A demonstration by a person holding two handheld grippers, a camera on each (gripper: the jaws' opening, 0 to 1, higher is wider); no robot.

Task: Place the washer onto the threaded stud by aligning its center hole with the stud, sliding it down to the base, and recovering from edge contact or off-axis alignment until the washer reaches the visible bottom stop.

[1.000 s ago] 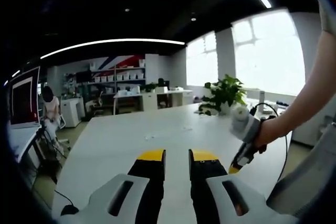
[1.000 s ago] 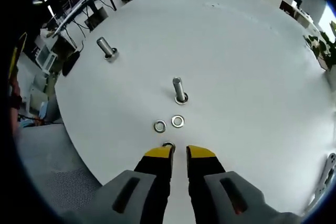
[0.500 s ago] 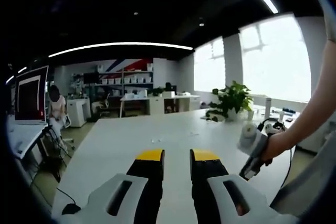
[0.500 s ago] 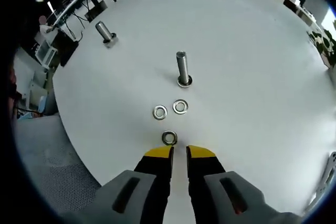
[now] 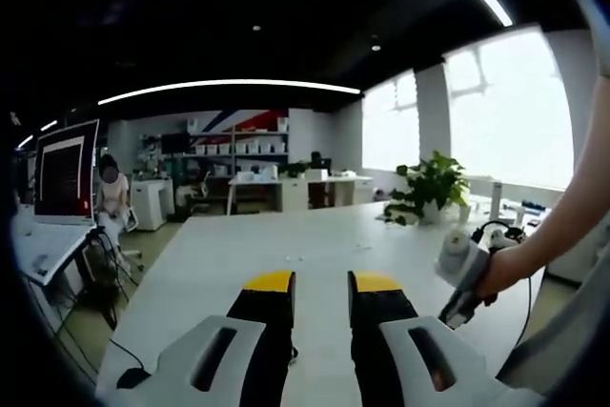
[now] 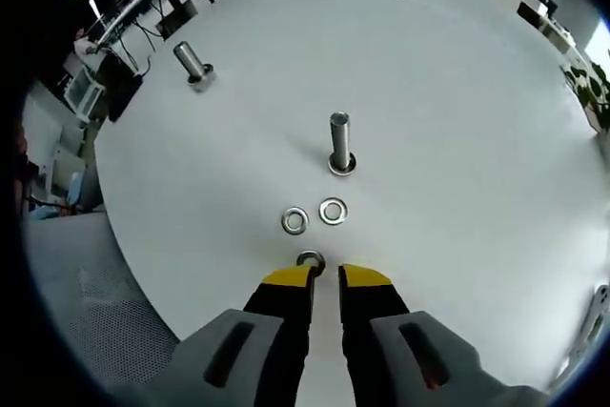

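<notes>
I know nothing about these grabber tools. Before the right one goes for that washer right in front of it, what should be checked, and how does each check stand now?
1. Nearest washer lies flat on the white table, just ahead of the right gripper: ok.
2. Right gripper's fingers parted enough to take the washer: not ok, only a narrow gap.
3. Washer gripped: not ok, not yet.
4. Near threaded stud stands upright with its top free: ok.
5. Two spare washers lie between gripper and stud, could be nudged: cannot tell.
6. Left gripper held away over the table, not in the path: ok.
</notes>
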